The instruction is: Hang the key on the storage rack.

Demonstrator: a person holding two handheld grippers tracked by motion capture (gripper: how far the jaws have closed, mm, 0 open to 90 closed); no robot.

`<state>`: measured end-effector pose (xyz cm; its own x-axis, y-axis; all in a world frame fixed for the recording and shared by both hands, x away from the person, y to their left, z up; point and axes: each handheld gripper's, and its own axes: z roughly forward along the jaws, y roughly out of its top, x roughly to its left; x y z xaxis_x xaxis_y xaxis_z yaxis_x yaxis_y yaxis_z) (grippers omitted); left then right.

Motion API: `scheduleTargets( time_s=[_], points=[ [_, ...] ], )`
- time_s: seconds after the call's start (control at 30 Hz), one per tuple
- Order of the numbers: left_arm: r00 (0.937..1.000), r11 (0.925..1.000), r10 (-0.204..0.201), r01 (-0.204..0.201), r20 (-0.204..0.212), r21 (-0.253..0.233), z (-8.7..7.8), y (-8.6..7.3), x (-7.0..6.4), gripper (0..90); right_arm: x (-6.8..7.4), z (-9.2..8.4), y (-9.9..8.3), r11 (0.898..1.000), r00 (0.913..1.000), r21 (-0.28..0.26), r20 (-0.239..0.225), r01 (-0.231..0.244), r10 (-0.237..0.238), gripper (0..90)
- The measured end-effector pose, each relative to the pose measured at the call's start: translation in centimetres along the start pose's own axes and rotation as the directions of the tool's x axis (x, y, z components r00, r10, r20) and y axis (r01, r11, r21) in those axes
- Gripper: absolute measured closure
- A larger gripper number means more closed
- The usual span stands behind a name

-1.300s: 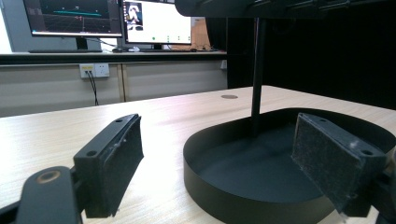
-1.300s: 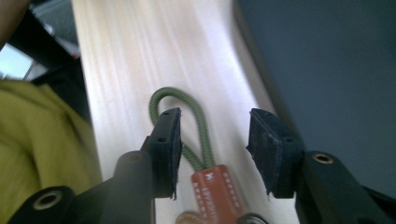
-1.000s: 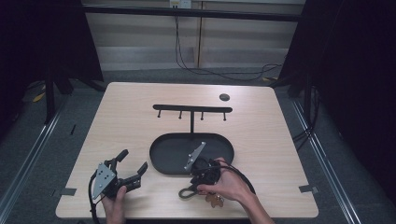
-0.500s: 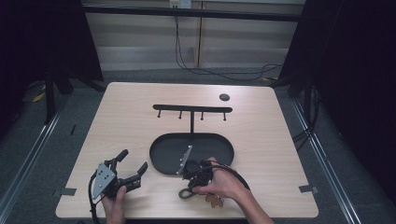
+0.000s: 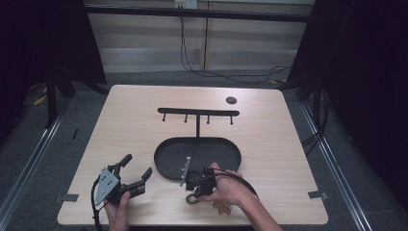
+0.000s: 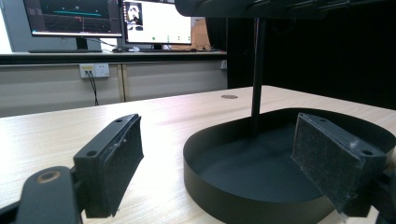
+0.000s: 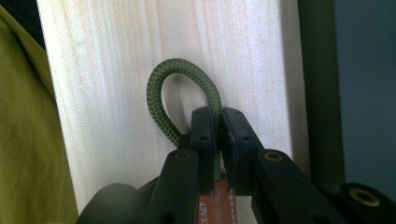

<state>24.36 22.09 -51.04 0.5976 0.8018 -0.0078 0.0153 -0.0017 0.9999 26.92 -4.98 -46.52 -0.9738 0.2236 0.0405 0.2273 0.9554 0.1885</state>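
A green braided cord loop [image 7: 159, 93] lies on the pale wooden table [image 7: 116, 56], joined to a brown leather tag [image 7: 217, 198]. My right gripper [image 7: 218, 114] is shut on one side of that loop. From above, the right gripper [image 5: 195, 191] sits just in front of the black oval tray [image 5: 166, 166], with the loop [image 5: 192, 198] by the near table edge and the tag [image 5: 222, 208] beside the hand. My left gripper [image 5: 137, 165] is held open at the front left, nothing between its pads [image 6: 114, 158], facing the tray [image 6: 233, 205].
A black rack with several hooks [image 5: 197, 112] rises on a post [image 6: 257, 70] from the tray's far side. A small dark disc [image 5: 231, 100] lies at the back right. Monitors [image 6: 74, 18] stand on a counter beyond the table. A green sleeve [image 7: 28, 140] is close on the right gripper's left.
The right gripper has drawn back off the tray toward the near edge and turned, its grey plate swinging left. The left gripper has stayed put.
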Motion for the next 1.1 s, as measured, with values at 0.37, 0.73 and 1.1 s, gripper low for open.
scheduleTargets(
  time_s=[0.37, 0.73, 1.1],
  points=[
    [1.0, 1.0, -0.007, 0.007, 0.001, -0.004, 0.0, 0.0, 0.0, 16.0, -0.4, 0.0, 0.1, 1.0, 0.9996, 0.005, -0.025, -0.013, 0.013, 85.1],
    [1.0, 1.0, -0.009, 0.009, 0.003, -0.004, 0.0, 0.0, 0.0, 16.0, -1.1, -0.2, -0.1, 0.998, 0.9949, 0.022, -0.079, -0.061, 0.063, 85.4],
    [1.0, 1.0, -0.004, 0.004, 0.006, -0.001, 0.0, 0.0, 0.0, 16.0, -1.6, -2.5, -0.2, 0.997, 0.9953, 0.05, -0.067, -0.067, 0.07, 85.4]
  ],
)
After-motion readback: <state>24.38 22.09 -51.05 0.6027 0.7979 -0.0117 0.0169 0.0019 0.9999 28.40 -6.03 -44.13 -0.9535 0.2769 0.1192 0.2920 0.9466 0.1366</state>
